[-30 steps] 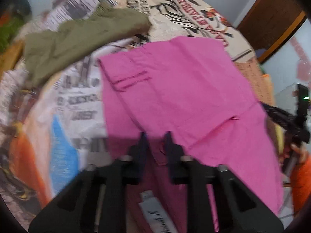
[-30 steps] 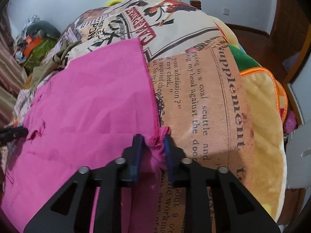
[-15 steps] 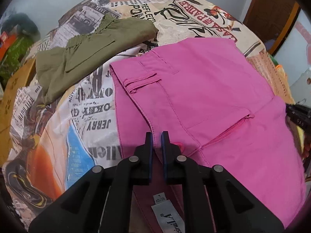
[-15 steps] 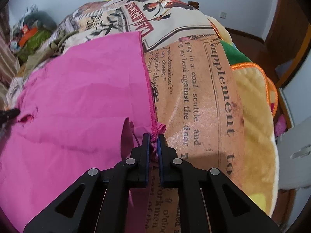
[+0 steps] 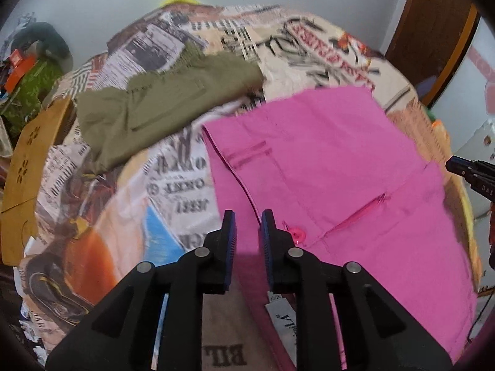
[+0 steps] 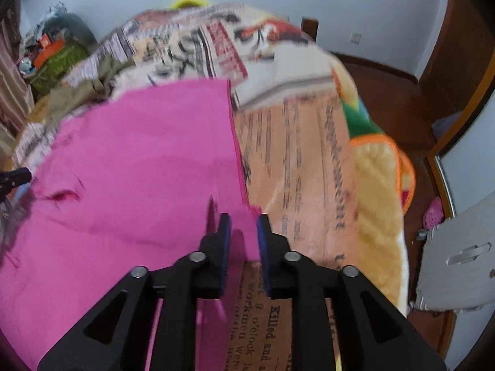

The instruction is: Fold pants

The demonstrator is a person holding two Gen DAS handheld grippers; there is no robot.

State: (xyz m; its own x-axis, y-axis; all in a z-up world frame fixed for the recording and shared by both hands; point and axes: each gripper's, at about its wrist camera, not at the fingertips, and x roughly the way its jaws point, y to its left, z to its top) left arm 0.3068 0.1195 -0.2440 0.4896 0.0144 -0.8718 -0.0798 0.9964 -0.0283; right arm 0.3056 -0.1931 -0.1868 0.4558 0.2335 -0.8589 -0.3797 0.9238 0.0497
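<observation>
Both claws, left [image 5: 248, 227] and right [image 6: 243, 228], just opened, releasing pink pants [image 5: 340, 167].

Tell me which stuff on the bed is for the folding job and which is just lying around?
For the job:
- pink pants, spread flat
- left gripper and right gripper, both just opened and let go

Just lying about:
- olive green garment
- newspaper-print bedspread
- yellow plush blanket
- brown cardboard box
</observation>
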